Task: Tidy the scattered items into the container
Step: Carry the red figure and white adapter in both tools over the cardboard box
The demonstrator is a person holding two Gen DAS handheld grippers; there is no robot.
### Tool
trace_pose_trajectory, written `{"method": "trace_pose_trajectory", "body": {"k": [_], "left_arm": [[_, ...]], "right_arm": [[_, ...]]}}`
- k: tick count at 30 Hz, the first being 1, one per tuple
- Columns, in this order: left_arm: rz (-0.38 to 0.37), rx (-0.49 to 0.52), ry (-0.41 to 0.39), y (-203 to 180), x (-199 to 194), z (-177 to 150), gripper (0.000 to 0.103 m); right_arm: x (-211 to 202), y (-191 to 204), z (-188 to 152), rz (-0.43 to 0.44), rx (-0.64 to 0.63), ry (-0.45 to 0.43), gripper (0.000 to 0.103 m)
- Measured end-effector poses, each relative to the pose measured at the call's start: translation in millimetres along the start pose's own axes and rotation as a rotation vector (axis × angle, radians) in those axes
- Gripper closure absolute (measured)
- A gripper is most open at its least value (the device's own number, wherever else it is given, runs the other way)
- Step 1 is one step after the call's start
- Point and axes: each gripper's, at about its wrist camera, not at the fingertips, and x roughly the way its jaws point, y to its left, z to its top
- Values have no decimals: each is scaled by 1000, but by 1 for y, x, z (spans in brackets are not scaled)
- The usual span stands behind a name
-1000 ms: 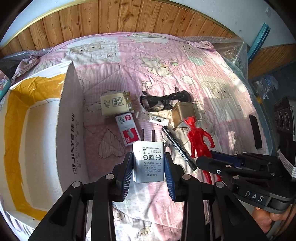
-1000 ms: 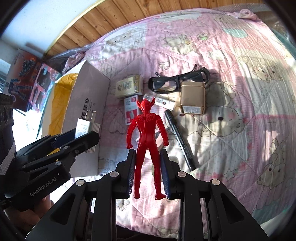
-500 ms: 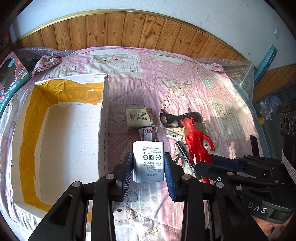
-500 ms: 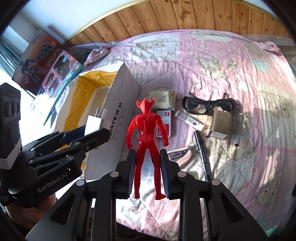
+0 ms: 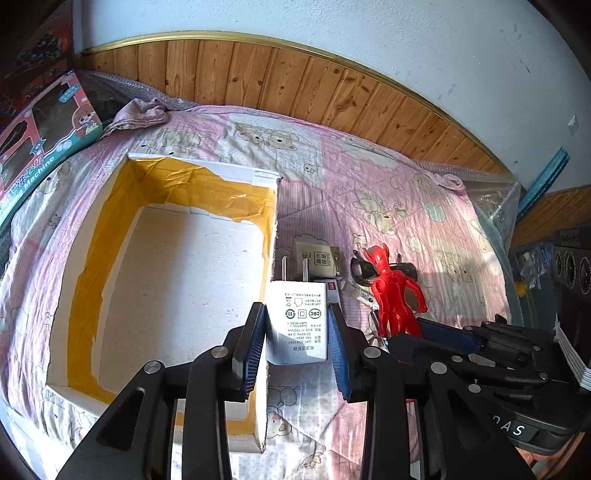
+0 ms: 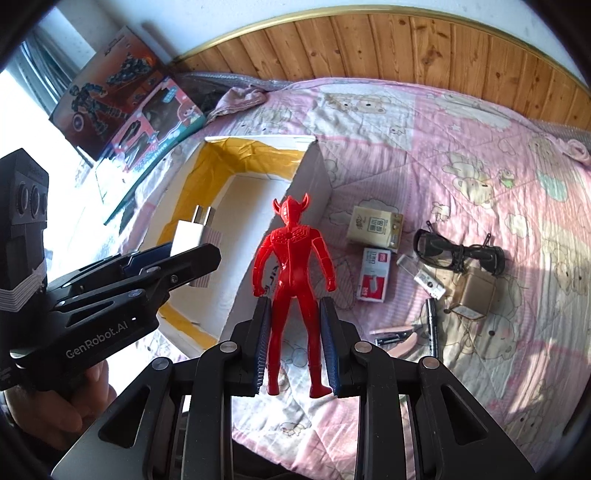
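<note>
Left wrist view: the left gripper (image 5: 297,328) has its jaws closed on a white charger (image 5: 296,321), prongs forward, hanging over the right wall of the open cardboard box (image 5: 122,288) on the bed (image 5: 369,184).

Right wrist view: the right gripper (image 6: 295,343) grips a red figure (image 6: 293,273) by the legs — upright, beside the box.

Sunlit pink bear-print quilt (image 5: 369,192) below wood-panelled wainscot (image 5: 295,85) and white wall (image 5: 332,22).

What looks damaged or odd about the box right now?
The cardboard box has ragged yellow tape lining, torn unevenly along the far wall, and its right wall's top edge looks rough. Nothing spilled.
</note>
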Motion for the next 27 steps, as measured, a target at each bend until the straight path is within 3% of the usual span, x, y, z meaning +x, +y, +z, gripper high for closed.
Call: {"method": "trace_pose_trajectory", "body": {"k": [17,27], "left_arm": [[89,-88,-55,55,-21,9,69],[122,-120,-56,85,-20,23,69]], "right_arm": [[19,57,29,54,-125,5,76],[40,84,52,99,-136,17,76]]}}
